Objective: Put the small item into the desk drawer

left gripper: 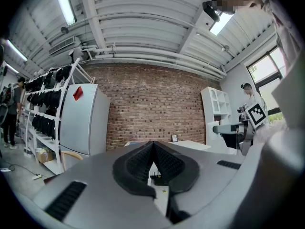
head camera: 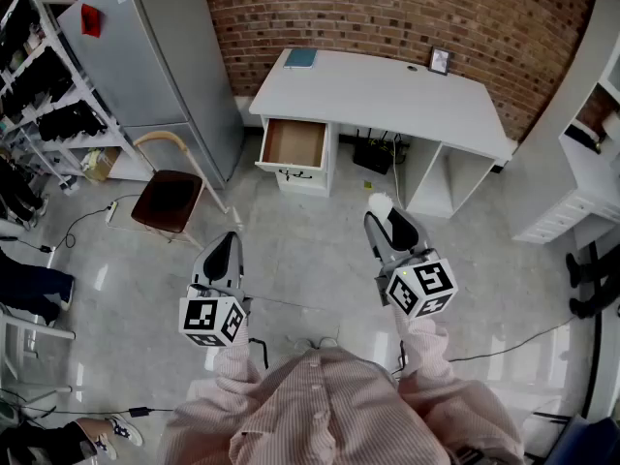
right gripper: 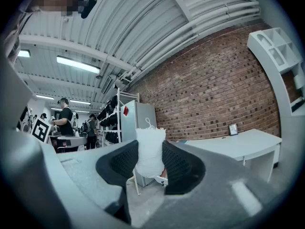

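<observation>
A small white cloth-like item [right gripper: 150, 151] sits clamped between the dark pads of my right gripper [right gripper: 150, 161]; in the head view the item [head camera: 379, 204] pokes out past that gripper [head camera: 381, 219]. My left gripper [head camera: 231, 242] is held level beside it, jaws pressed together with nothing between them [left gripper: 153, 165]. Ahead on the floor stands the white desk [head camera: 387, 90] against the brick wall, its drawer [head camera: 294, 143] pulled out and showing a bare brown bottom. Both grippers hover over the floor well short of the desk.
A wooden chair [head camera: 167, 198] with a dark seat stands left of the drawer beside a grey refrigerator [head camera: 160, 56]. Shelving [head camera: 48, 85] lines the left side and a white cabinet [head camera: 572, 177] the right. Cables run across the floor [head camera: 320, 260]. A small framed picture [head camera: 439, 61] and a blue book [head camera: 300, 58] lie on the desk.
</observation>
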`<action>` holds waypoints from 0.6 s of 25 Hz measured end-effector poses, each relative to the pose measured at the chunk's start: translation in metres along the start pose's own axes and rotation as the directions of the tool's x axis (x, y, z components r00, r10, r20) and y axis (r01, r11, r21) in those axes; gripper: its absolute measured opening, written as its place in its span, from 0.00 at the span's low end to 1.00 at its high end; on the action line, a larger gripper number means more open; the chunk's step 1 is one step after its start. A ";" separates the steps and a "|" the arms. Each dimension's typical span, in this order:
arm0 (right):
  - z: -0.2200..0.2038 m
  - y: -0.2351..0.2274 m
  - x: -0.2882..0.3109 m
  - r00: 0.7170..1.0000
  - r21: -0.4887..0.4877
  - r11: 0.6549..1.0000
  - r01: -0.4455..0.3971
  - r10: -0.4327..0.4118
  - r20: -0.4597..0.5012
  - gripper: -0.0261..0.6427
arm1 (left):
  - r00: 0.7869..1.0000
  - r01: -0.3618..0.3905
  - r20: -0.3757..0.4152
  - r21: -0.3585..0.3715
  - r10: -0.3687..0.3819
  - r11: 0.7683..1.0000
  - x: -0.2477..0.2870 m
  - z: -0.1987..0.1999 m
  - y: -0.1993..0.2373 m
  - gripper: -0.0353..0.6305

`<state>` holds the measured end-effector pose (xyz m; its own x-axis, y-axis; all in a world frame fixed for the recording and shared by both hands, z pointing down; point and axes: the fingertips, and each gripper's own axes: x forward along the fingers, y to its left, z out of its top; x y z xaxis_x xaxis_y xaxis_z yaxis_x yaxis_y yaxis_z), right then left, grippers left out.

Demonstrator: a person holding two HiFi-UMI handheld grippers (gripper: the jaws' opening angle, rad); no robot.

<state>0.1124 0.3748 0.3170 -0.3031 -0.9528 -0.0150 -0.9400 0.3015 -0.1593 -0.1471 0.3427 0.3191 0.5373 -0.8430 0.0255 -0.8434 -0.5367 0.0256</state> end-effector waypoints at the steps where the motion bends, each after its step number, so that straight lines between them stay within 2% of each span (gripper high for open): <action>1: -0.001 -0.001 -0.002 1.000 0.000 1.000 -0.002 0.002 0.001 0.28 | 1.000 -0.003 0.004 -0.008 0.003 1.000 -0.001 -0.001 -0.001 0.05; 15: -0.014 -0.008 -0.017 1.000 0.038 0.999 -0.022 0.022 0.008 0.28 | 1.000 -0.029 0.002 -0.044 0.029 0.999 -0.018 -0.014 -0.022 0.05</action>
<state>0.1226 0.3891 0.3321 -0.3220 -0.9464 -0.0265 -0.9266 0.3208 -0.1961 -0.1381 0.3697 0.3318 0.5127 -0.8582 0.0247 -0.8573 -0.5102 0.0685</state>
